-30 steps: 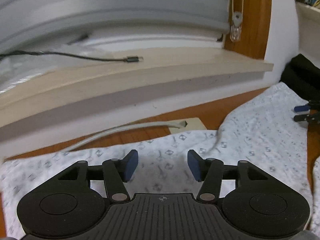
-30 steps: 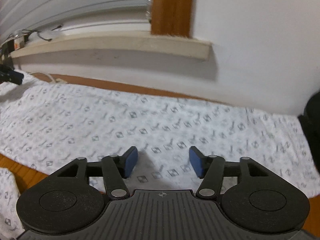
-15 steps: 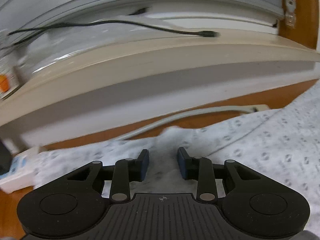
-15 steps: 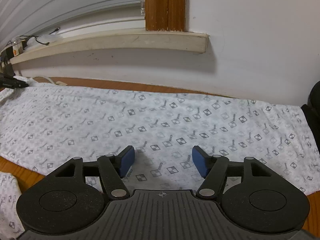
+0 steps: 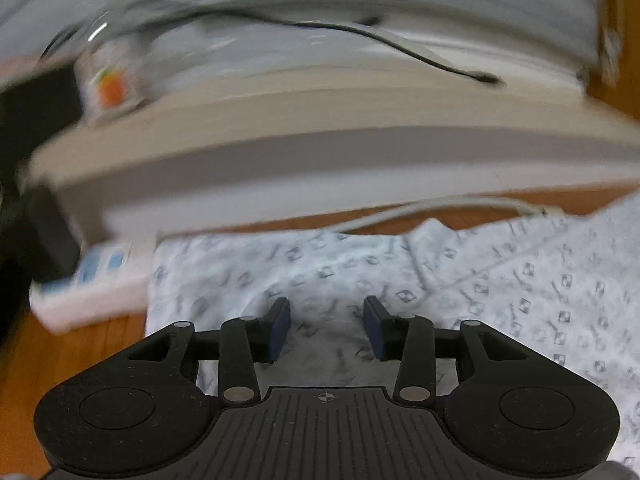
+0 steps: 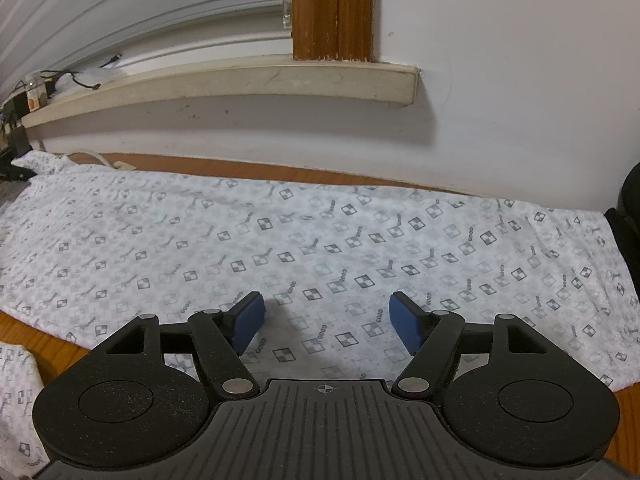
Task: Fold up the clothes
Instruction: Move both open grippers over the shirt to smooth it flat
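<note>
- White cloth printed with small grey checked squares, the garment [image 6: 320, 248], is spread flat on a brown wooden table [image 6: 248, 170] that runs along a white wall.
- In the left wrist view, which is blurred, a white power strip [image 5: 86, 284] with pale blue sockets is seen at the far left, lying on the table and touching the left edge of the garment [image 5: 500, 280].
- Just right of that strip, the left gripper [image 5: 326, 330] is held low over the garment's left end; its jaws are parted and have just been opening, and cloth is seen under the gap, but no fold is pinched between the blue pads [image 5: 279, 330].
- Behind the garment a grey cable [image 5: 420, 208] is laid along the table below a cream window sill [image 5: 320, 128].
- On the sill a black cord [image 5: 420, 54] is draped, and at the left a small container with an orange mark [image 5: 108, 84] is made out, too blurred to identify.
- In the right wrist view the garment is seen stretched across the whole width, its far edge close to the wall and its near edge at the table's front.
- The right gripper [image 6: 326, 320] is held above the near middle of the cloth; its jaws are wide apart and have just been opening, with nothing gripped.
- A brown wooden window post [image 6: 332, 8] stands on the sill [image 6: 240, 84] above.
- At the far right a black object [image 6: 630, 208] is seen beside the garment's right edge; what it is cannot be told.
</note>
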`<state>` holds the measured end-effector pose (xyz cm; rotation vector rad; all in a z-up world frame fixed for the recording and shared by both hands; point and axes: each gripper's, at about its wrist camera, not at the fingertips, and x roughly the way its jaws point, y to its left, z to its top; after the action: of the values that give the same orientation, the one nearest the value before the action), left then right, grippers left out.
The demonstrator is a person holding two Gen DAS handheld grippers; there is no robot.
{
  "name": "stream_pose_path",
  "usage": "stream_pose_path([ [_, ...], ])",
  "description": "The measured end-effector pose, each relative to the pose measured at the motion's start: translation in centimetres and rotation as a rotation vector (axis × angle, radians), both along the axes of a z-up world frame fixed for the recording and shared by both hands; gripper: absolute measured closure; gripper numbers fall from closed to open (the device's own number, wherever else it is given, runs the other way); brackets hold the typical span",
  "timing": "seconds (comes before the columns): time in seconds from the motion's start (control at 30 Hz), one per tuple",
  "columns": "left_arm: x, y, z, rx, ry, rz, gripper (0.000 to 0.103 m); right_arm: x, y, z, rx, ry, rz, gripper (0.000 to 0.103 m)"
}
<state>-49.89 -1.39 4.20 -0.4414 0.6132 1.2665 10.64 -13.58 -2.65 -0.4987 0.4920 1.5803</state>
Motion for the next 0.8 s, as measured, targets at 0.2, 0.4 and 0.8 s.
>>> stream_pose_path([
  [0.2, -2.3, -0.2, -0.2, 0.048, 0.062, 0.106, 0.062, 0.0, 0.0, -0.1, 0.003, -0.004, -0.001, 0.031],
  [0.4, -0.3, -0.1, 0.6, 0.051, 0.084, 0.101, 0.056, -0.1, -0.1, -0.1, 0.005, -0.004, -0.004, 0.031],
  [0.8, 9.5, 0.1, 0.4, 0.028, -0.12, -0.213, 0.028, 4.5, -1.2, 3.2, 0.085, -0.019, -0.087, 0.063],
])
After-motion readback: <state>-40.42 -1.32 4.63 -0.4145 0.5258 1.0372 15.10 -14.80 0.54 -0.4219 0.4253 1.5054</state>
